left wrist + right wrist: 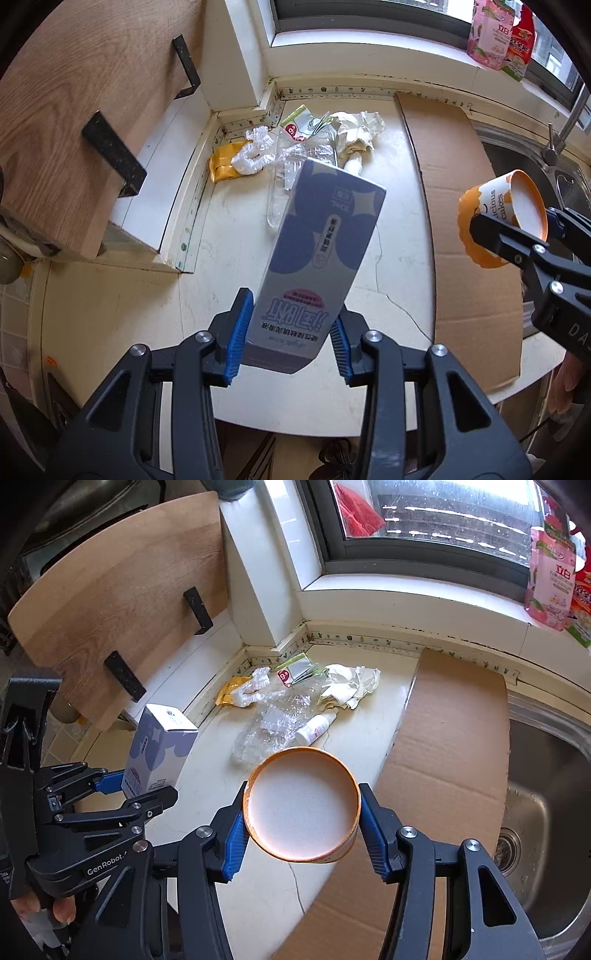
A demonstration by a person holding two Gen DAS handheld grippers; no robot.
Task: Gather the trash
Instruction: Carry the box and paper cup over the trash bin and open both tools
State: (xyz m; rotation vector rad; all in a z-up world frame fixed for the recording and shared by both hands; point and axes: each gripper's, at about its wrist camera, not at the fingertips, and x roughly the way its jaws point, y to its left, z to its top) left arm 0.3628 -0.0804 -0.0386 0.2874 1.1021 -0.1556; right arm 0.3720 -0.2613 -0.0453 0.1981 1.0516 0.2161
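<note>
My left gripper [288, 341] is shut on a tall blue-and-grey carton [317, 251], held up above the pale counter [207, 236]; the same carton [157, 753] shows at the left of the right wrist view. My right gripper [301, 823] is shut on an orange-rimmed paper cup [303, 805] with a white inside, its mouth toward the camera. That cup [502, 218] appears at the right edge of the left wrist view. Trash lies in the counter's back corner: a crushed clear plastic bottle [273, 720], crumpled cream paper [351, 686], a yellow wrapper [229, 692], a small white bottle [317, 727].
A flattened cardboard sheet [443, 746] covers the counter's right part, beside a steel sink [546, 794]. A wooden board [122, 602] with black brackets leans at the left. Detergent pouches [554, 576] stand on the window sill. A person's fingers [55, 908] hold the left gripper's handle.
</note>
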